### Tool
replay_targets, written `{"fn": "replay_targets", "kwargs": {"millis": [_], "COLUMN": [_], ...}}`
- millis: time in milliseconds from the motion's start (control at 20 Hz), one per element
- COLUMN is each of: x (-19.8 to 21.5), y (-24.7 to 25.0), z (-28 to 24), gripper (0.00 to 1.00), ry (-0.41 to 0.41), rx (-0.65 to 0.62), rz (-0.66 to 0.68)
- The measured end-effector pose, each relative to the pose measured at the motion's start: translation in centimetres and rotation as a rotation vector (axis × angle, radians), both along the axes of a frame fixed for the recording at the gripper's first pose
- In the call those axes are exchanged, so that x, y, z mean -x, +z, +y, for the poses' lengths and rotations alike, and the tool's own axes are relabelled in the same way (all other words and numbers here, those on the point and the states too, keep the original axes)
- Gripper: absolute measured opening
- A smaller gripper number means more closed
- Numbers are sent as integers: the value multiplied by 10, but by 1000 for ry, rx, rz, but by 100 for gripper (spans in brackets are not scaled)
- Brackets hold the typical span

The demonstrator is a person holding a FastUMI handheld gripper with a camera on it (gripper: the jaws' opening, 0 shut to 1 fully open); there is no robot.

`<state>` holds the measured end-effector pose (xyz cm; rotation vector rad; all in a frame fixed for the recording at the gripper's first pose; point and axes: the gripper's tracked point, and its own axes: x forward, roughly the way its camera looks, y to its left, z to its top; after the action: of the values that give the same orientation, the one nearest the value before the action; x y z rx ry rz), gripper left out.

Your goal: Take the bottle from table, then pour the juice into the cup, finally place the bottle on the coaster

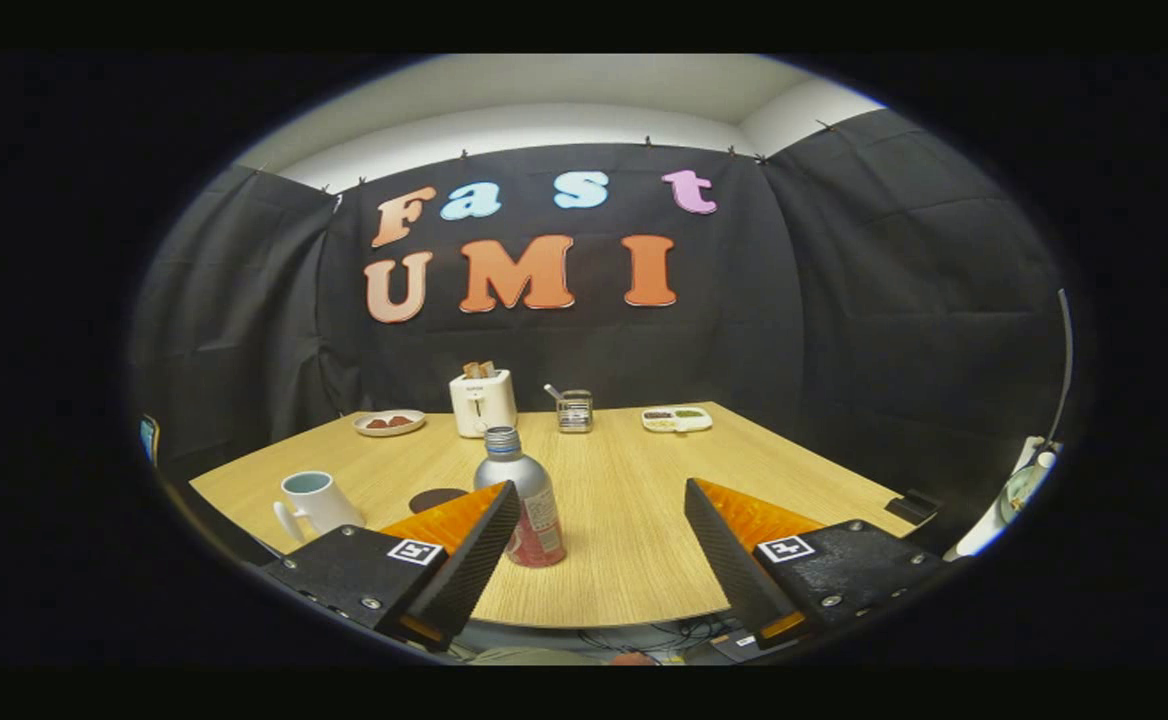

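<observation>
Tool [602, 490]: screwed mounts, square markers, seemingly

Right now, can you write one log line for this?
phase: reaching | gripper: open, holding nothing | bottle: upright on table, beside left finger | cup: left | coaster: bare

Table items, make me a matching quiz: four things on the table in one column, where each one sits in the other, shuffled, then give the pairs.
Things:
1. bottle
2. cup
3. coaster
4. toaster

Places:
A. at the far edge of the table, between a small plate and a glass jar
B. flat on the wood between the cup and the bottle
C. upright just ahead of the open gripper, close by one finger
D. nearest the table's corner, handle facing the camera, beyond the coaster from the bottle

Pairs: 1-C, 2-D, 3-B, 4-A
</observation>
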<state>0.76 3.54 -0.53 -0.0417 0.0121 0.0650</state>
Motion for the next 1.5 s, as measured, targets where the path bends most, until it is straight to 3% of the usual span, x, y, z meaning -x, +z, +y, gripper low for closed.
{"fn": "replay_targets", "kwargs": {"millis": [1200,1500], "x": [-53,-72], "y": [-70,-89], "z": [59,63], "gripper": [99,99], "ry": [110,105], "rx": [53,51], "rz": [164,202]}}
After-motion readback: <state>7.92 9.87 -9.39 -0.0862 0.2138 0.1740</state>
